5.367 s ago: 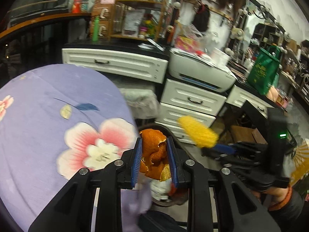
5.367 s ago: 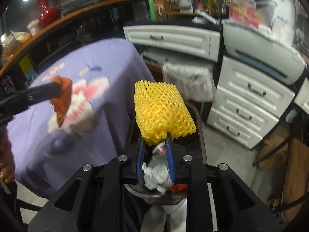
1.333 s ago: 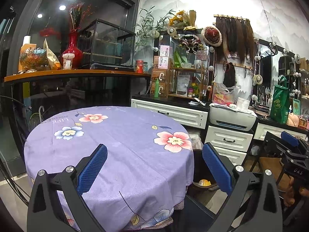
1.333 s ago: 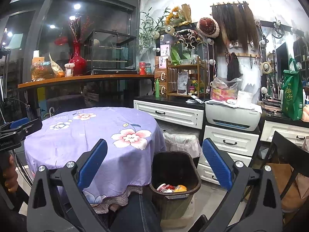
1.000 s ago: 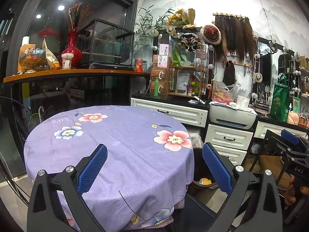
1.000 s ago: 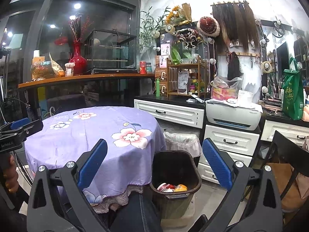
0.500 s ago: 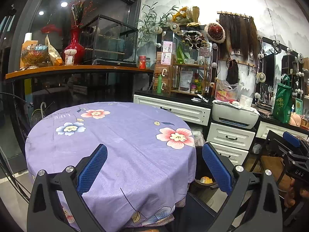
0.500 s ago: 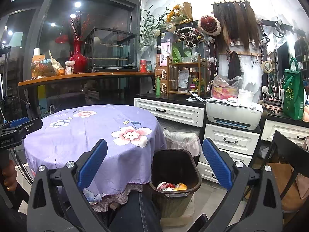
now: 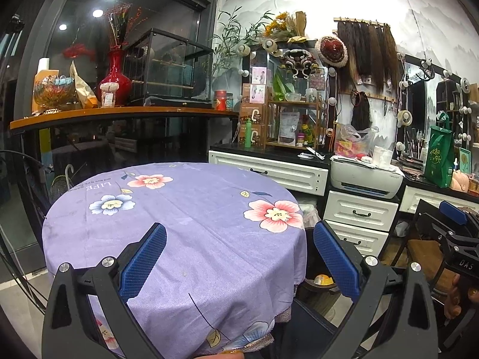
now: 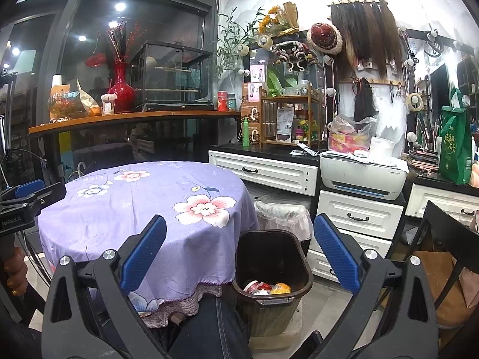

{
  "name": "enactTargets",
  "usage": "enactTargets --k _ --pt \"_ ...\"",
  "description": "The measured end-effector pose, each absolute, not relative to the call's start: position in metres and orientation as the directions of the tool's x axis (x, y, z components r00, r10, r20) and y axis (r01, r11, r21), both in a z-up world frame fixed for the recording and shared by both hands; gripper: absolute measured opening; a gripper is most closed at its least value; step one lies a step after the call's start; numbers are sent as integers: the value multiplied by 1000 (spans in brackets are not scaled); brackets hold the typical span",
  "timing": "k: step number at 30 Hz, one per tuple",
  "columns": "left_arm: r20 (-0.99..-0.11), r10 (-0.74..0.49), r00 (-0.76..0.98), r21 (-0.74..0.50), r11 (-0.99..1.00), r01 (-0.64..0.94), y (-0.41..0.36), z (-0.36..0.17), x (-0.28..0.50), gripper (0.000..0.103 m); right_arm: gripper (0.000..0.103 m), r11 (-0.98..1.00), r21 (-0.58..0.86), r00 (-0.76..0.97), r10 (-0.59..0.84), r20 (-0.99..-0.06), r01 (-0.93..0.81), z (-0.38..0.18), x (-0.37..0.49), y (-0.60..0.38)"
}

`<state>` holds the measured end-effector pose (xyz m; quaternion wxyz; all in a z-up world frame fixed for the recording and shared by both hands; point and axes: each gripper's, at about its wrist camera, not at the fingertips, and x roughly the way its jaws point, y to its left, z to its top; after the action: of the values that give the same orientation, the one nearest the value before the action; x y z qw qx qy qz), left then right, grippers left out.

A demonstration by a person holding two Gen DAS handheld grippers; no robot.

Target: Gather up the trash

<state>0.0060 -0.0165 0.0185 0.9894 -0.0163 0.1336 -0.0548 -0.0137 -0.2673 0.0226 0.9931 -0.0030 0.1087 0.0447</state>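
Note:
A dark brown trash bin [image 10: 271,272] stands on the floor right of the round table with the purple flowered cloth [image 10: 149,197]. It holds mixed trash [image 10: 266,288], with yellow and red pieces showing. My right gripper [image 10: 239,254] is wide open and empty, held back above the bin. My left gripper [image 9: 239,257] is wide open and empty, over the table's near edge [image 9: 179,224]. In the left wrist view the bin [image 9: 314,272] is mostly hidden behind the cloth. The other gripper shows at each view's edge, the right one [image 9: 455,239] and the left one [image 10: 24,200].
White drawer cabinets [image 10: 356,215] with a printer [image 10: 362,176] line the back wall. A second bin with a clear liner [image 10: 281,215] stands behind the brown one. A dark chair [image 10: 443,254] is at right. My leg [image 10: 215,329] is below the gripper.
Over five seconds ago the left gripper held orange peel and the right held yellow foam net over the bin. Now both are open, empty and drawn back. In the last second little moved.

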Motion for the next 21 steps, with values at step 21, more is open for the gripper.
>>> enactTargets --k 21 --pt "-265 -113 958 -15 994 113 -19 17 7 98 97 996 3 972 88 -218 -89 22 -13 -265"
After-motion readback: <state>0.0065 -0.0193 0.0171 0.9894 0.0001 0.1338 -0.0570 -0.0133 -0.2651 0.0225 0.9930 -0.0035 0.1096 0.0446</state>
